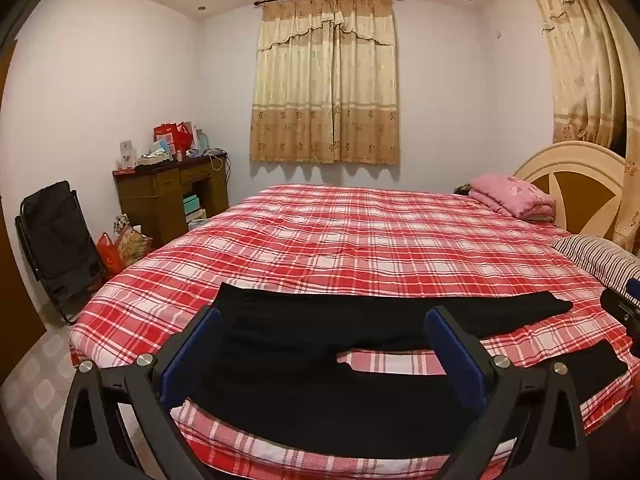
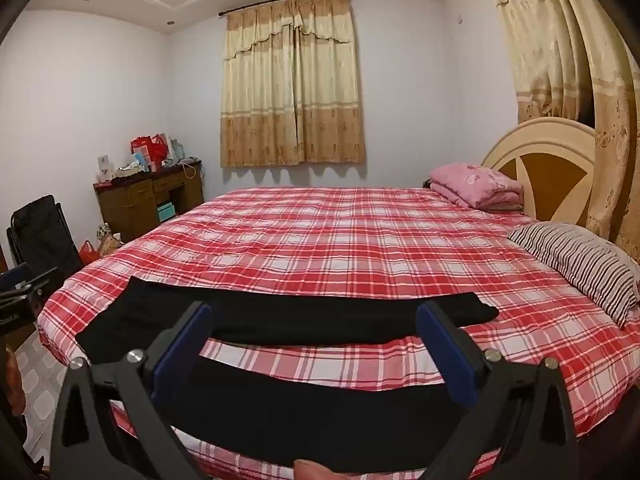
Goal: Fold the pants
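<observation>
Black pants [image 1: 304,356] lie spread flat on the near edge of a bed with a red plaid cover [image 1: 360,240], waist to the left, two legs reaching right with a gap between them. My left gripper [image 1: 324,320] is open above the waist and crotch area, holding nothing. My right gripper [image 2: 312,316] is open above the two legs [image 2: 280,320], holding nothing. The right gripper's body shows at the right edge of the left wrist view [image 1: 624,312]; the left gripper's body shows at the left edge of the right wrist view [image 2: 24,300].
A folded pink blanket [image 2: 476,190] and a striped pillow [image 2: 580,264] lie at the headboard [image 2: 548,160] on the right. A cluttered wooden desk [image 1: 172,196], a black folding chair [image 1: 56,240] and bags [image 1: 120,248] stand at the left wall. Curtains [image 1: 324,80] hang behind.
</observation>
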The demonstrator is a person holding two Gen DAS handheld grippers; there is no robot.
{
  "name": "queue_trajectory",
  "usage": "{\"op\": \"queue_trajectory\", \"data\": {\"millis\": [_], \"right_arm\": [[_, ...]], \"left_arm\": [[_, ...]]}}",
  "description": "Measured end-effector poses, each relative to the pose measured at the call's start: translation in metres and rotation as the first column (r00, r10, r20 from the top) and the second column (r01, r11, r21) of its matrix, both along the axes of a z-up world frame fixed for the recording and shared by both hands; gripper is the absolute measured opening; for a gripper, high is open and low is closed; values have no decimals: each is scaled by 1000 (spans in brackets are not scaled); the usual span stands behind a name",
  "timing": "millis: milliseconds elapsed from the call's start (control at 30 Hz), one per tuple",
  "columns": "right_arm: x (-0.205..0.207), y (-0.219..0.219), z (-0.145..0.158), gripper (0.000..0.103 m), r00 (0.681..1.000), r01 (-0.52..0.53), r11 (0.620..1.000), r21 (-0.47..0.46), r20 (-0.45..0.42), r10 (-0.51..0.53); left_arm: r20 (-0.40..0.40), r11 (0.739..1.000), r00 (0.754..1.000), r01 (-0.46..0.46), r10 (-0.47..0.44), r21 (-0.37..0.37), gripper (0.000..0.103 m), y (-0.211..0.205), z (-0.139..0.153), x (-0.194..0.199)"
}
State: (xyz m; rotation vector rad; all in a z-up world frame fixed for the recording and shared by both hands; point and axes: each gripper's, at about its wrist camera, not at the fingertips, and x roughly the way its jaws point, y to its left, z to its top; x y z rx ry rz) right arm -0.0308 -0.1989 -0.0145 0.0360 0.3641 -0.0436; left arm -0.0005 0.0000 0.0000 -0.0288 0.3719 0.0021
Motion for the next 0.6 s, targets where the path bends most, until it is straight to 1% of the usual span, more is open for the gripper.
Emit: {"op": "queue_trajectory", "data": {"millis": [300,333,600], "right_arm": [[1,-3,0,103,1000,3,1000,11,3,-3],[-2,-1,2,103,1000,4,1000,-3,9,-4],[-3,-3,3,103,1000,5,1000,0,5,-5]], "left_arm": [[-8,1000,1000,-3,3,4,102,2,-3,0],[-11,1000,1000,-4,4,4,102,2,-4,0],[-25,1000,1000,-6,6,-4,102,5,-5,3]]}}
